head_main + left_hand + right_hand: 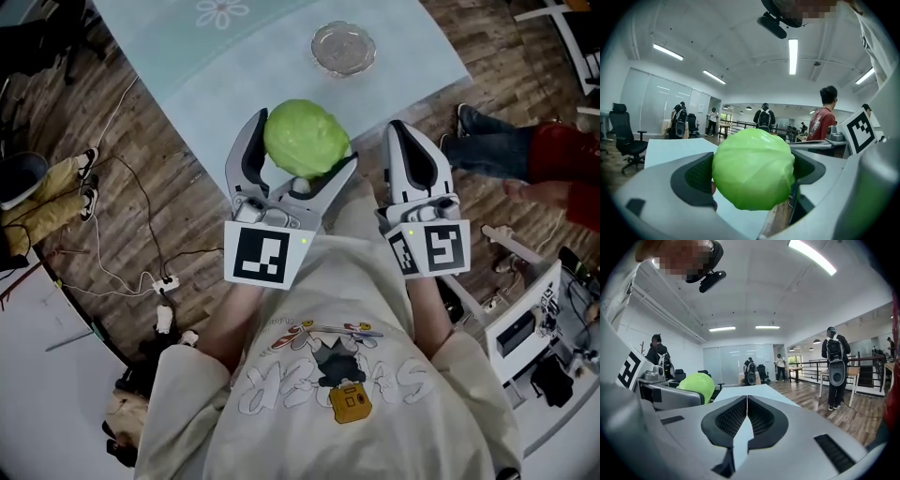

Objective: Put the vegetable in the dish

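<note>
Cabbage (307,139) is squeezed between the jaws of the left tool (752,174), up in the air by the near edge of the worktop (178,56). The right tool (747,417) is closed on nothing. The glass dish (343,48) sits further out. Best to move slowly with a firm squeeze, go low over the dish, then let go so the round cabbage does not roll off.

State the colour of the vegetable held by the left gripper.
Light green all over; the cabbage shows best in the left gripper view.
</note>
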`<state>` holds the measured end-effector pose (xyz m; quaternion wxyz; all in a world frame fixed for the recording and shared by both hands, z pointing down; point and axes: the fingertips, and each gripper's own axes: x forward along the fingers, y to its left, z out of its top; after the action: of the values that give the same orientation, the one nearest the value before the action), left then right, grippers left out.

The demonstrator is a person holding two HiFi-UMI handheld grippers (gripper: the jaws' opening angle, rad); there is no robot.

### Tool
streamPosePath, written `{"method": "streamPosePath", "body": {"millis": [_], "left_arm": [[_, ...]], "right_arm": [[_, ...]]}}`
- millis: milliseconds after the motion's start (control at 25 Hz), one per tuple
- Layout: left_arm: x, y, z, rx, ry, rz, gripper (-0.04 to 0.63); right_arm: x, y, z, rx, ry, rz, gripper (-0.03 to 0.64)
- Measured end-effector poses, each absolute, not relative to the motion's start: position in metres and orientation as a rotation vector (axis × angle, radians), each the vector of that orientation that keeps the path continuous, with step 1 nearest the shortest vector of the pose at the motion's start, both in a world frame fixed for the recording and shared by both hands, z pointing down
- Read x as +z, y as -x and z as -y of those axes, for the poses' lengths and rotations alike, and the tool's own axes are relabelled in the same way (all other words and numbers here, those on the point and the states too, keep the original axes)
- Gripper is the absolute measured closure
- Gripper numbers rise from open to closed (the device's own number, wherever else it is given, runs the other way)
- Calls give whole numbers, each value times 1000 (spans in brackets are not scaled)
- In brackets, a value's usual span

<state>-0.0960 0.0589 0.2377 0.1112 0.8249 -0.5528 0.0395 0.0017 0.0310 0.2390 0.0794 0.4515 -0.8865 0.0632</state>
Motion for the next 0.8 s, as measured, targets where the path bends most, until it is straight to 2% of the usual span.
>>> {"method": "streamPosePath", "body": {"millis": [800], "left_arm": [[216, 66, -135, 83, -2380, 1711, 83]], "right_arm": [[215, -20, -92, 150, -1277, 2734, 594]]}}
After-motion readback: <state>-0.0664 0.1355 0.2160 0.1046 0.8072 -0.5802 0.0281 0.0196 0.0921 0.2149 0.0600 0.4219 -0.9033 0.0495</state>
